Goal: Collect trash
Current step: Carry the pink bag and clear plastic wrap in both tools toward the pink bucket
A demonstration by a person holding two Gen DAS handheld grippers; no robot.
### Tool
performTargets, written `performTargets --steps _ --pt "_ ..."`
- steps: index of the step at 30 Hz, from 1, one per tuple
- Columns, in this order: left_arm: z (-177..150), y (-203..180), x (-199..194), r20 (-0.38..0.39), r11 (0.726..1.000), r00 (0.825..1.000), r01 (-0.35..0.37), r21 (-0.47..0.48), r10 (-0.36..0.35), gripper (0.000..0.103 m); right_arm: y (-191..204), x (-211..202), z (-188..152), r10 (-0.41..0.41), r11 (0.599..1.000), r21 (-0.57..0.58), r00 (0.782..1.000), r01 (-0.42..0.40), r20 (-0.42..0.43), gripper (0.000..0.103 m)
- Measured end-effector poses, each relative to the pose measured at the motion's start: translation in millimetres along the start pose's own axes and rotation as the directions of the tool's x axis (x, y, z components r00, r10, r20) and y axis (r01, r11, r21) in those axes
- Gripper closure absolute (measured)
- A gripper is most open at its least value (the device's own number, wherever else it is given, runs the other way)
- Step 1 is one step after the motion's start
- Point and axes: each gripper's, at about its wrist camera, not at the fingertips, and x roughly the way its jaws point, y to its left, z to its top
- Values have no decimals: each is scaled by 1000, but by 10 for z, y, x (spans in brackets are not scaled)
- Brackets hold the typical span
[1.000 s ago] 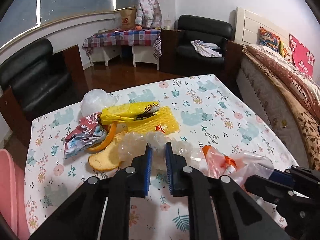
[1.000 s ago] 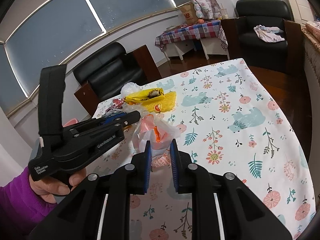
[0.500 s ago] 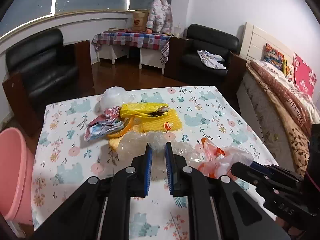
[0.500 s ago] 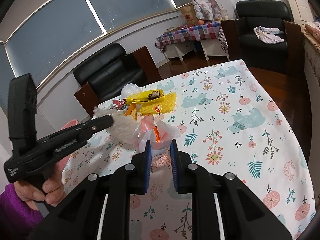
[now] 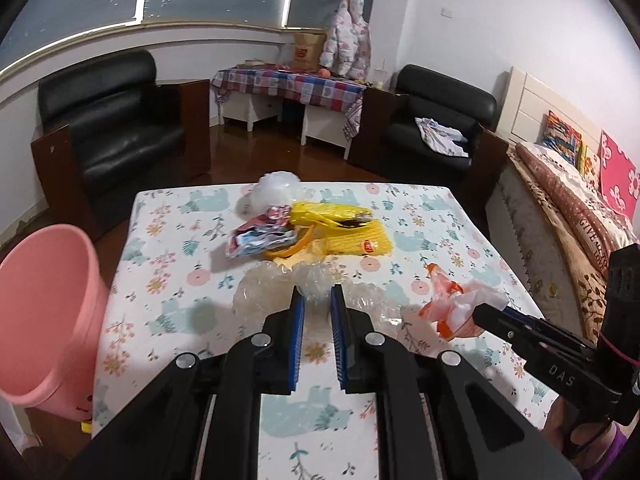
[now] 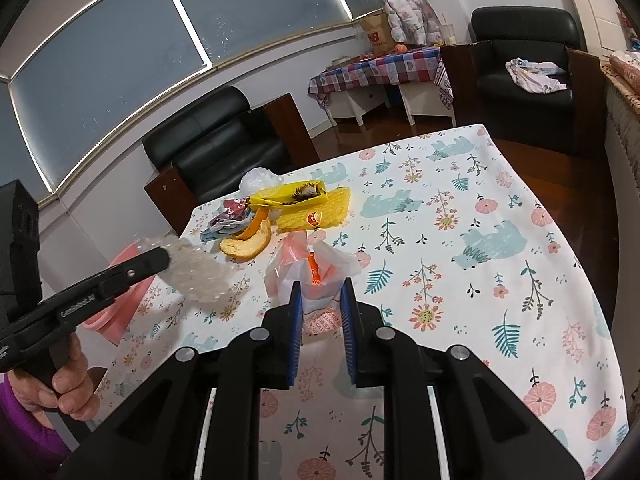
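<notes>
Your left hand-held gripper [image 5: 317, 300] grips bubble wrap [image 5: 256, 296]; the right [image 6: 320, 300] grips a bag [image 6: 308, 264]. Next, carry both left of the bench [image 5: 168, 312] to the bin [image 5: 44, 304].

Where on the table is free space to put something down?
The tablecloth is bare on the right side, from the yellow net to the right edge, and also along the near edge. It is crowded at the far left, around the orange peel and wrappers.

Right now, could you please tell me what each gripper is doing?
Left gripper: closed on the clear crumpled bubble wrap, lifted off the table.
Right gripper: closed on the orange-and-white plastic bag.
</notes>
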Motion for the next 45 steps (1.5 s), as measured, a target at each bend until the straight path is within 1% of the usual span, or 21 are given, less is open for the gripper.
performTargets --steps 12,17,26,36,41,45 --pt "-81 263 -309 38 997 998 -37 -62 39 91 -19 8 -2 -13 1000 9 1000 13 -4 85" --pt "-96 368 -426 61 995 996 -54 -79 59 91 -12 24 -33 30 998 56 999 -29 -24 85" --pt "-113 541 -539 87 991 992 -81 -109 91 91 302 -27 20 69 998 -8 998 -69 -11 85" --pt "-173 749 -642 106 983 987 -103 -152 120 91 574 38 84 106 993 -47 994 -108 -31 85" --pt "-193 931 -724 122 974 981 -129 -187 153 91 790 101 146 140 987 -80 989 -143 -40 85" --pt "-239 1128 -823 132 961 973 -158 -228 191 91 996 172 176 167 979 -110 984 -172 -53 85"
